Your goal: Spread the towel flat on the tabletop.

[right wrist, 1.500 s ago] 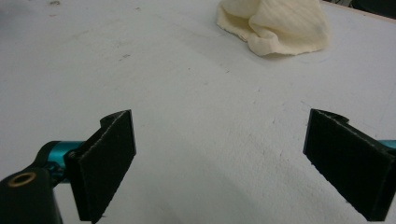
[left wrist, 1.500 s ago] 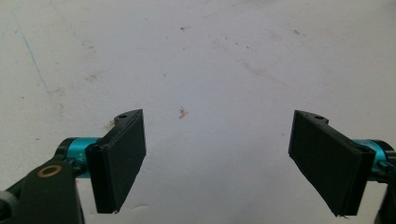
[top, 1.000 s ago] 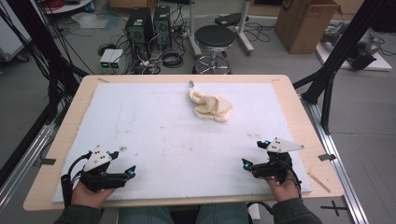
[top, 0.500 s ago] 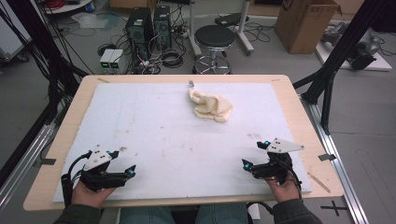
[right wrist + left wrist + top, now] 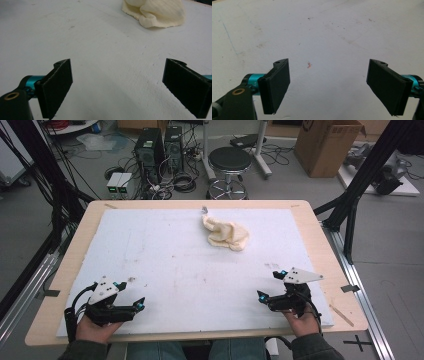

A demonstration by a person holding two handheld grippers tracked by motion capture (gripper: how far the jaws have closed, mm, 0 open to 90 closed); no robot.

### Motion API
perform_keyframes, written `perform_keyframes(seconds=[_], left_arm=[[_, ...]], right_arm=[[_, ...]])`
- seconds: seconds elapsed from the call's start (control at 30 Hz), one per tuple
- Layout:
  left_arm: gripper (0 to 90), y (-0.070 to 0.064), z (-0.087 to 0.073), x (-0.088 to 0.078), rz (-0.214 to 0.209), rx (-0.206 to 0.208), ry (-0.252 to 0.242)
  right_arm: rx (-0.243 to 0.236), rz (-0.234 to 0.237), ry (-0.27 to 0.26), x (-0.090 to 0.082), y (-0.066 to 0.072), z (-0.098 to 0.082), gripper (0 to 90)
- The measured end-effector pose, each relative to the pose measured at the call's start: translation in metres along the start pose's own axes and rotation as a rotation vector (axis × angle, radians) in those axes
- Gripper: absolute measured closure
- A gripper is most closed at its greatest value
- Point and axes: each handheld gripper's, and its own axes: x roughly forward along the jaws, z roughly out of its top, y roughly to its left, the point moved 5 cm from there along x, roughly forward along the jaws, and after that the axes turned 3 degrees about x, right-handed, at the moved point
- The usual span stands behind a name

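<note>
Cream cloth (image 5: pixel 226 233) lies crumpled upper centre on my white worktop (image 5: pixel 165 265). My left gripper (image 5: pixel 131 307) and right gripper (image 5: pixel 267 290) sit at the bottom corners, fingers spread, pinching nothing.

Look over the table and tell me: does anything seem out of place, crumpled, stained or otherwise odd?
The cream cloth lies crumpled in a heap at the far middle of the white board, not spread flat. The board carries faint scuffs and specks. Both claws, left and right, rest open near the front edge.
</note>
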Motion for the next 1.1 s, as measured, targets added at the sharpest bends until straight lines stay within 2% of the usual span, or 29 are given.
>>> perform_keyframes(seconds=[0.1,0.23,0.27,0.5,0.7,0.77,0.9,1.1], left_arm=[[19.3,0.001,-0.001,0.0,0.002,-0.002,0.002],[19.3,0.002,0.003,0.001,0.005,-0.017,-0.019],[19.3,0.002,0.004,0.001,0.006,-0.014,-0.016],[19.3,0.005,0.006,0.005,0.005,-0.01,-0.014],[19.3,0.005,0.008,0.007,0.004,-0.006,-0.019],[19.2,0.005,0.008,0.007,0.001,-0.007,-0.023],[19.3,0.005,0.009,0.007,0.003,-0.007,-0.023],[19.3,0.006,0.009,0.008,0.001,-0.008,-0.024]], right_arm=[[0.0,0.001,-0.001,0.002,-0.001,0.002,8.7],[0.008,-0.001,-0.009,0.004,-0.005,0.008,8.7],[0.013,0.011,-0.012,0.005,-0.007,0.01,8.7],[-0.007,0.009,0.02,0.012,-0.011,0.025,8.7],[-0.011,0.027,0.04,0.02,-0.015,0.043,8.7],[-0.006,0.033,0.051,0.022,-0.017,0.048,8.7],[0.025,0.043,0.04,0.027,-0.025,0.06,8.7],[0.046,0.032,0.025,0.036,-0.036,0.08,8.7]])
